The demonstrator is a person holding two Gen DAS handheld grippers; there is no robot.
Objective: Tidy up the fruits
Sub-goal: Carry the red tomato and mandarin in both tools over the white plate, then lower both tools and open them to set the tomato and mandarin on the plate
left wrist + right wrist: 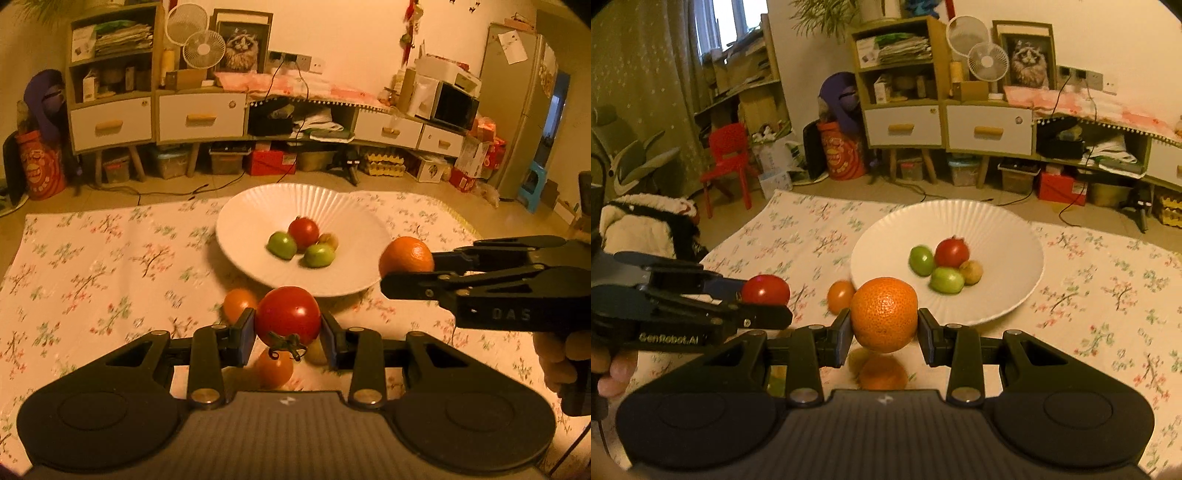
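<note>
My left gripper [288, 328] is shut on a red tomato [288, 315] with a green stalk, held above the flowered cloth in front of the white fluted plate [258, 206]. My right gripper [884, 325] is shut on an orange [884, 314]; in the left wrist view the same orange [406, 258] hangs beside the plate's right rim. The plate [997, 229] holds a red tomato [952, 252], two green fruits [921, 260] and a small brownish fruit [971, 271]. Loose orange fruits lie on the cloth below the grippers [238, 302], [882, 371].
The flowered cloth [92, 266] lies spread on the floor. Behind it stand low cabinets with drawers [201, 118], storage boxes, cables and a fridge [517, 110]. A red chair [727, 162] and a grey chair stand at the left in the right wrist view.
</note>
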